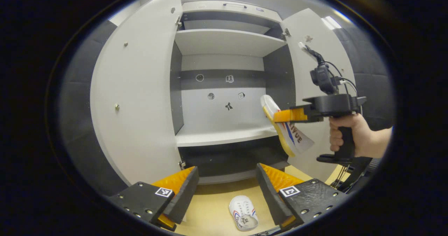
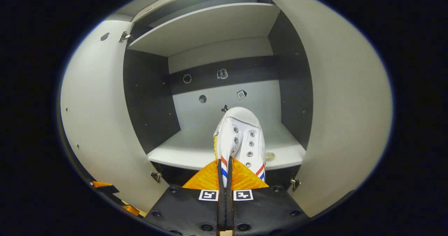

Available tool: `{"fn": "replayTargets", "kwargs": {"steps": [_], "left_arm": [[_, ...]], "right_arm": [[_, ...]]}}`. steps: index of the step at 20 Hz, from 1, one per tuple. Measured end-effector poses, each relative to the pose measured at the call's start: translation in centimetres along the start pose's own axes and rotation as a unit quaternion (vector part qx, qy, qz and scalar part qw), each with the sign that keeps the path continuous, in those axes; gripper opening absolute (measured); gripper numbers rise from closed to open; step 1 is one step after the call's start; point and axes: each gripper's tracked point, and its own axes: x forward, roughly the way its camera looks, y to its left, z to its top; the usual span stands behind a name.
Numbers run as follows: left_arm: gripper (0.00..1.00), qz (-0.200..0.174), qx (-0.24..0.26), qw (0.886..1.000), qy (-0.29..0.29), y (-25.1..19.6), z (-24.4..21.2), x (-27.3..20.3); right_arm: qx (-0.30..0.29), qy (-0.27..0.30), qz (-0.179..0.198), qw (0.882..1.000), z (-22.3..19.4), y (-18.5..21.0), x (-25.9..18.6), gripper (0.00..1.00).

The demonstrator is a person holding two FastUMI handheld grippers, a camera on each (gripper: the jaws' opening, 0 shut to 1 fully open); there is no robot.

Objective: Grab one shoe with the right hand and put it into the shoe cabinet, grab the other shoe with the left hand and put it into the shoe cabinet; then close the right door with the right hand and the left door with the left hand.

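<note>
— Where are my fingers?
— In my left gripper view, the left gripper (image 1: pixel 226 190) has its fingers wide apart above the second shoe (image 1: pixel 244 213), which lies on the wooden floor (image 1: pixel 210 211).
— And my right?
— The right gripper (image 2: pixel 224 180) has its fingers clamped on the first shoe (image 2: pixel 241 138), toe pointing at the lower shelf (image 2: pixel 196 152) of the open shoe cabinet (image 1: pixel 224 41), both doors swung wide.

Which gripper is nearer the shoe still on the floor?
Left. The left gripper hangs open just above the floor shoe; the right gripper is up at the cabinet shelf, gripping the other shoe.
</note>
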Motion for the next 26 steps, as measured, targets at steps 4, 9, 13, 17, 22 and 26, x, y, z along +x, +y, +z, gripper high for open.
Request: {"fn": "replayTargets", "kwargs": {"steps": [4, 9, 13, 17, 22, 26], "left_arm": [[0.94, 0.014, -0.005, 1.0, -0.002, 0.7, 0.4, 0.4], [0.94, 0.03, -0.007, 1.0, -0.004, 1.3, 0.9, 1.1], [0.94, 0.048, -0.005, 0.999, -0.011, 2.0, 1.4, 1.4], [0.94, 0.065, -0.013, 0.998, -0.005, 2.8, 1.1, 1.7], [0.94, 0.086, -0.017, 0.996, -0.002, 3.8, 1.0, 1.7], [0.94, 0.084, -0.015, 0.996, 0.0, 3.5, 0.9, 1.6]], "right_arm": [[-0.038, -0.042, -0.01, 0.998, 3.8, 0.1, 4.6, 0.01], [-0.038, -0.052, -0.029, 0.997, 5.5, -1.1, 10.4, 0.0], [-0.046, -0.033, -0.07, 0.996, 4.5, -3.8, 13.9, 0.01], [-0.026, -0.014, -0.077, 0.997, 3.8, -5.2, 16.5, 0.01], [-0.02, 0.01, -0.082, 0.996, 2.6, -5.8, 18.8, 0.04], [-0.023, 0.022, -0.072, 0.997, 1.8, -5.4, 18.8, 0.37]]}}
